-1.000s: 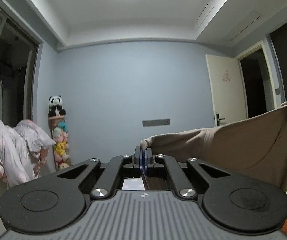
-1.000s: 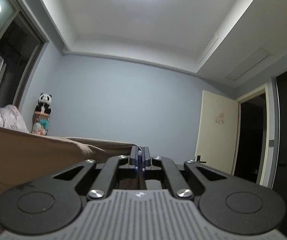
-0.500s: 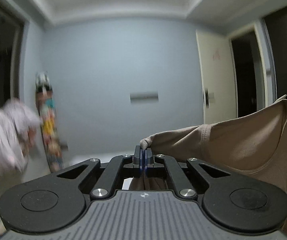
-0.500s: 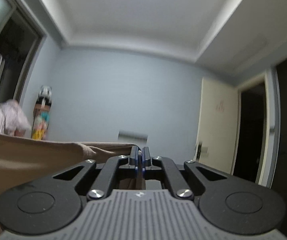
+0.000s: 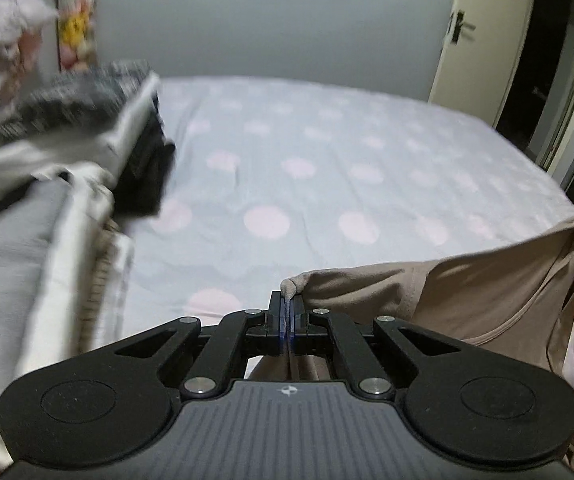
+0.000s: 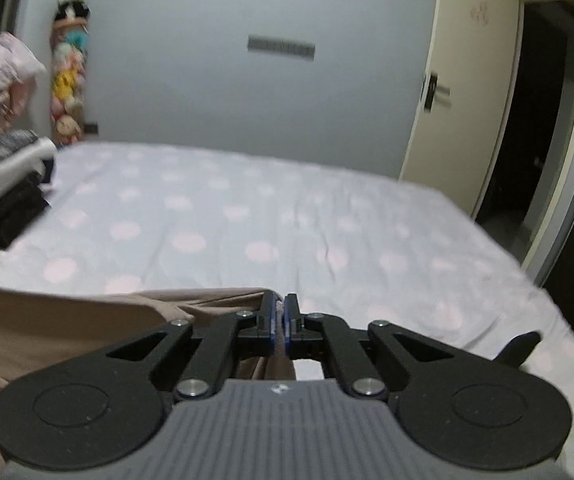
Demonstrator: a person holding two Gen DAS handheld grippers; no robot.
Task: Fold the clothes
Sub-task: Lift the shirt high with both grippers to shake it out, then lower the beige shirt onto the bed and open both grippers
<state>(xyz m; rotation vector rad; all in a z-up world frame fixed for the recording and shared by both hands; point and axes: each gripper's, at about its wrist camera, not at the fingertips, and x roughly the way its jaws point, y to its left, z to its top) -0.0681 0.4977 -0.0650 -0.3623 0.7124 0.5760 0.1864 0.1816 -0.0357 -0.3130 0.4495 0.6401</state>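
both grippers have swung down since the earlier frames: a second ago each camera looked at the wall and ceiling, and now each looks over the bed [image 5: 327, 160], its pale sheet dotted with pink circles. the left gripper [image 5: 287, 312] is clamped on one corner of the beige garment [image 5: 487, 292], a nub of cloth poking up past its closed jaws; the right gripper [image 6: 280, 316] pinches the opposite corner of the same beige garment [image 6: 67, 320], so the cloth hangs stretched between the two, above the near edge of the bed. the step in hand looks like laying the piece flat before the first fold. to do it well, i would keep both pinches firm and the top edge taut and level, carry the grippers forward over the open middle of the sheet so the hanging hem touches down first, then lower evenly so the body of the cloth rolls out without bunching. steer clear of the pile of folded clothes [image 5: 87, 128] at the left of the bed, which sits near the left gripper's path. let go only once the cloth rests flat; dropping early would leave creases or let it slide off the edge.
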